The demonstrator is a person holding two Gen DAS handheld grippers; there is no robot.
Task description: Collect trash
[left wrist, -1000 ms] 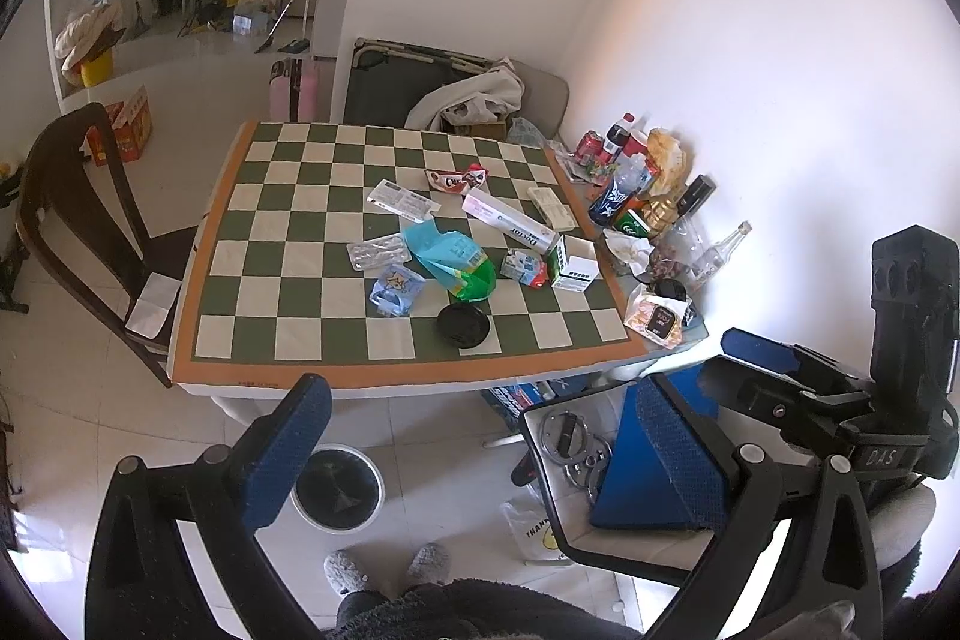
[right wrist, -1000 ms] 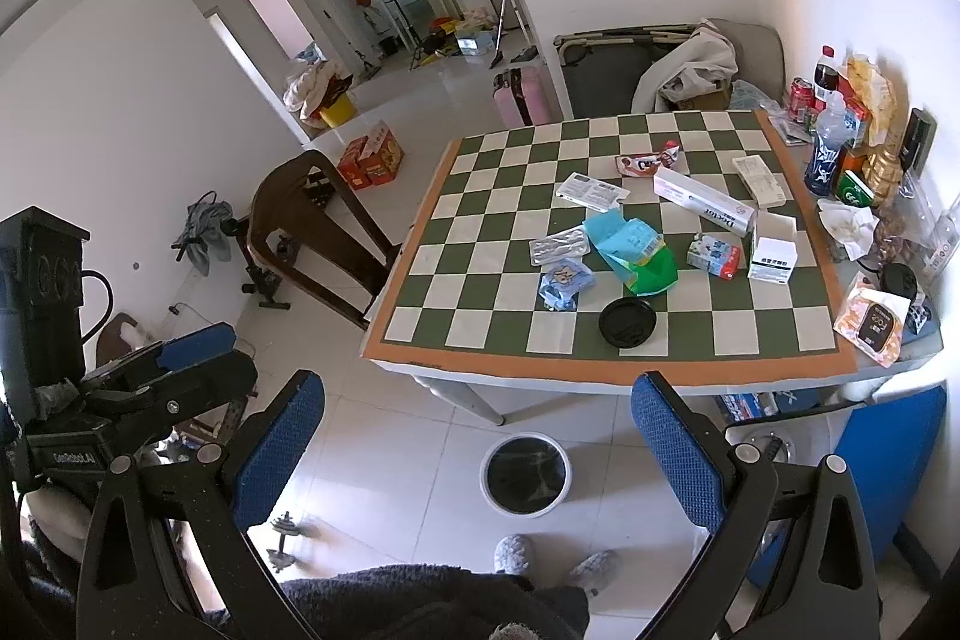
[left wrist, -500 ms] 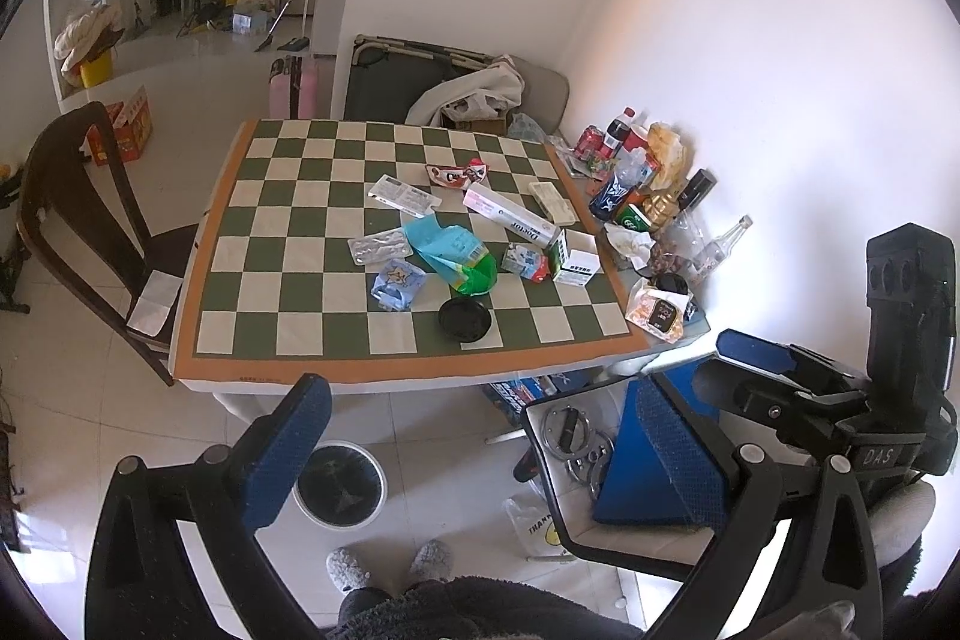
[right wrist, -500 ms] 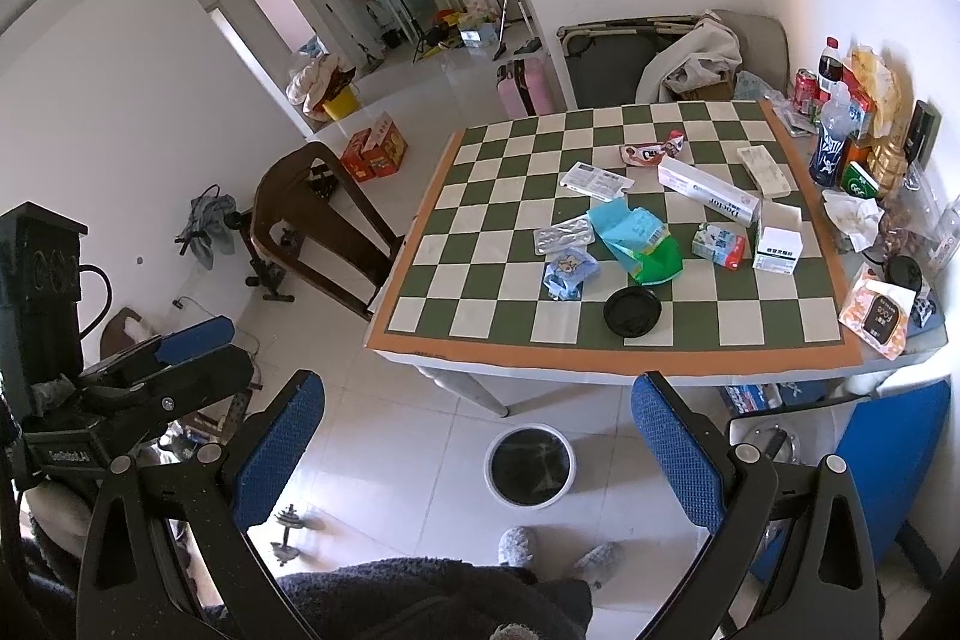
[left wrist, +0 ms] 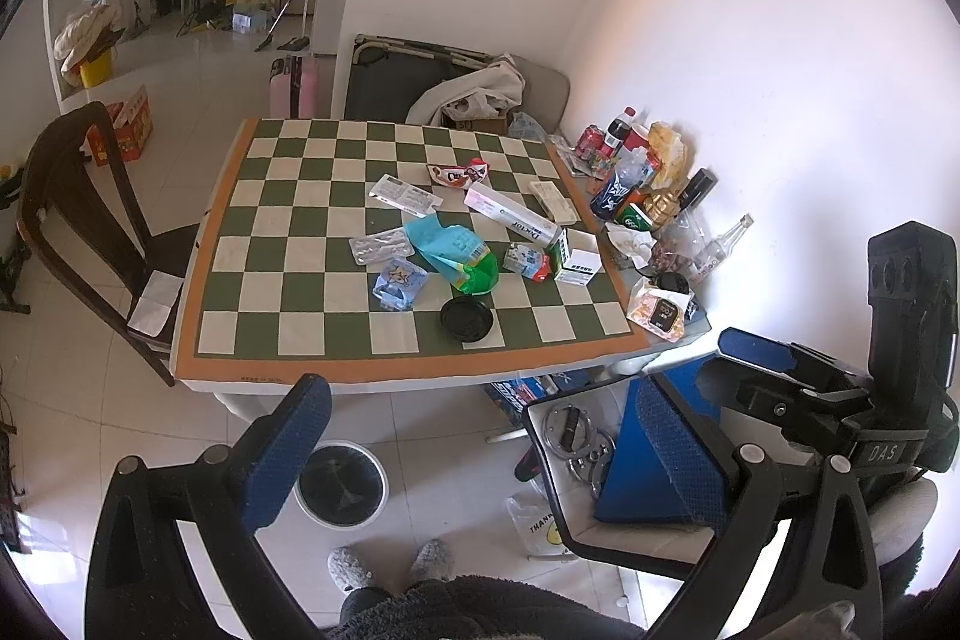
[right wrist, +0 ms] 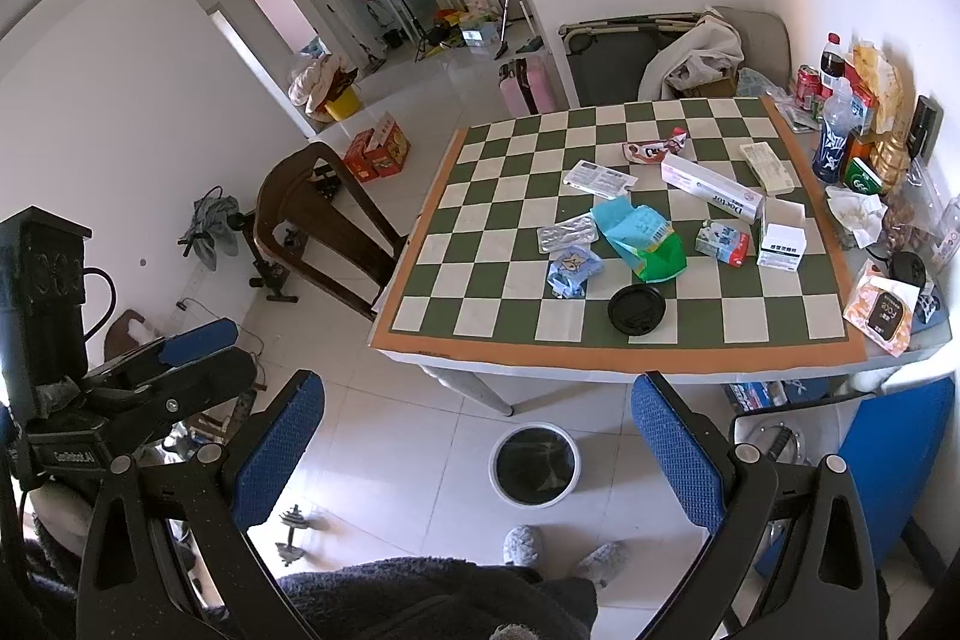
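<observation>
- The left gripper (left wrist: 480, 436) hung well short of the table (left wrist: 336, 370), its blue-padded fingers (left wrist: 282, 448) spread wide apart with nothing between them.
- The right gripper (right wrist: 474, 436) was likewise held back from the table's near edge, fingers spread apart and empty.
- A white-rimmed trash bin (right wrist: 534, 463) stood on the floor tiles just in front of the table's near edge, showing between the right gripper's fingers and below them; in the left wrist view it sat just beside the left-hand finger.
- All the trash lay on the checkered tablecloth (left wrist: 288, 232), well beyond both grippers.
- Nearest the table's front edge lay a black round lid (left wrist: 466, 319).
- Just behind the lid lay a green and light-blue crumpled bag (left wrist: 456, 253), and to its left a small blue wrapper (left wrist: 399, 283).
- A silver blister pack (left wrist: 381, 247) lay touching the bag's left side; a white leaflet (left wrist: 405, 196) lay farther back.
- Right of the bag lay a small crushed carton (left wrist: 528, 262), then an open white box (left wrist: 579, 262) near the table's right side.
- A long white toothpaste box (left wrist: 513, 217) lay diagonally behind those, with a red-and-white snack wrapper (left wrist: 459, 173) beyond it.
- Bottles and cans (left wrist: 624, 166) crowded the table's right edge against the wall.
- The person's grey slippers (right wrist: 561, 550) stood on the floor just nearer than the bin.
</observation>
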